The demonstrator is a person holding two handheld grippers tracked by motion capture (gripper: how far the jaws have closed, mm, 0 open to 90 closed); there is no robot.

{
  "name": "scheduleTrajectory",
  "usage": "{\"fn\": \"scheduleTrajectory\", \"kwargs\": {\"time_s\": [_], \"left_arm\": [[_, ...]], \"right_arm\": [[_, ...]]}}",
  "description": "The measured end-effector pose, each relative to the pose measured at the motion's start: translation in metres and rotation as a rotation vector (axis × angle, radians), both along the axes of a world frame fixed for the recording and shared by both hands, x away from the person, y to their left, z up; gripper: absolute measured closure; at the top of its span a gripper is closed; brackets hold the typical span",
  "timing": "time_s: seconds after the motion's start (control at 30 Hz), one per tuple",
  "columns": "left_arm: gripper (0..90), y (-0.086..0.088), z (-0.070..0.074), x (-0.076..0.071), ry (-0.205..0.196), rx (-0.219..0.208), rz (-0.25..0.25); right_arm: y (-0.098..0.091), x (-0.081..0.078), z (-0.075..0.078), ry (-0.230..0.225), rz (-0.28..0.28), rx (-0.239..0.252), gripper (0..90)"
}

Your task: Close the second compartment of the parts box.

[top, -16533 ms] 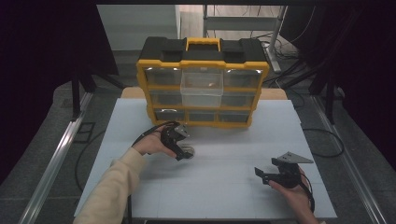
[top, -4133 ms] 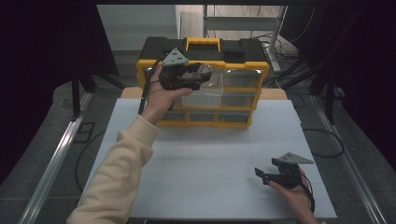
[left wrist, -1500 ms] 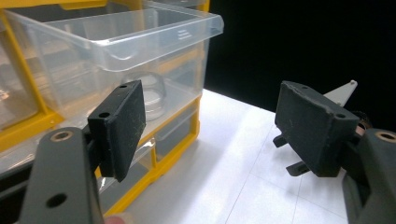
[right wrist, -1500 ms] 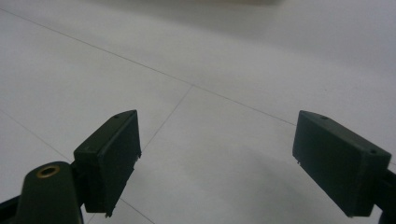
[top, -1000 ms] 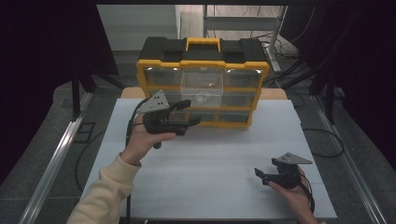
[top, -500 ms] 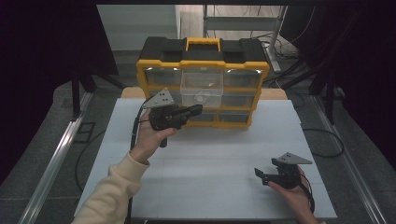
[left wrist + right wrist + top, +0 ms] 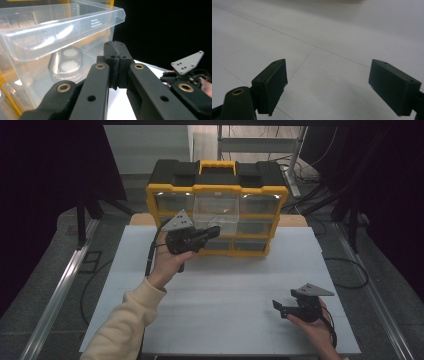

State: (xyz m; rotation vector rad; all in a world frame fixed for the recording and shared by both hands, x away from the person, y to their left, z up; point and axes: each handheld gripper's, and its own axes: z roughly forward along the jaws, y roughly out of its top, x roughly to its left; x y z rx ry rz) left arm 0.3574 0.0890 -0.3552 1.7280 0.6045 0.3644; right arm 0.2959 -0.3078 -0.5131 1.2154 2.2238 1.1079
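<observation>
Yellow-and-black organizer point(image 7: 260, 202), clear drawer point(image 7: 62, 32)

no readable text, label or number anywhere

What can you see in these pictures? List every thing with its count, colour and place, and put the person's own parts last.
Organizer case: one, yellow and black, far edge of the table.
Clear drawer: one, transparent, pulled out of the case's top row, middle.
Round containers: two, clear with white contents, inside the drawer.
Table: one, white top.
Cables: several, black, floor to the right.
Left gripper: one, black, jaws shut, held up beside the drawer.
Right gripper: one, black, jaws open, low over the table's near right.
</observation>
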Motion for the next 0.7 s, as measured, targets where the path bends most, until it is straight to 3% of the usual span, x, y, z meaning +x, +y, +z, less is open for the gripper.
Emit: {"fn": "scheduleTrajectory", "kwargs": {"time_s": [0.6, 0.7], "left_arm": [[88.4, 0.000, -0.005, 0.012, 0.017, -0.007, 0.043], [88.4, -0.001, -0.004, 0.011, 0.003, 0.008, 0.053]], "right_arm": [[0.000, 0.000, 0.000, 0.000, -0.001, 0.001, 15.5], [-0.001, 0.000, 0.000, 0.000, -0.003, 0.003, 15.5]]}}
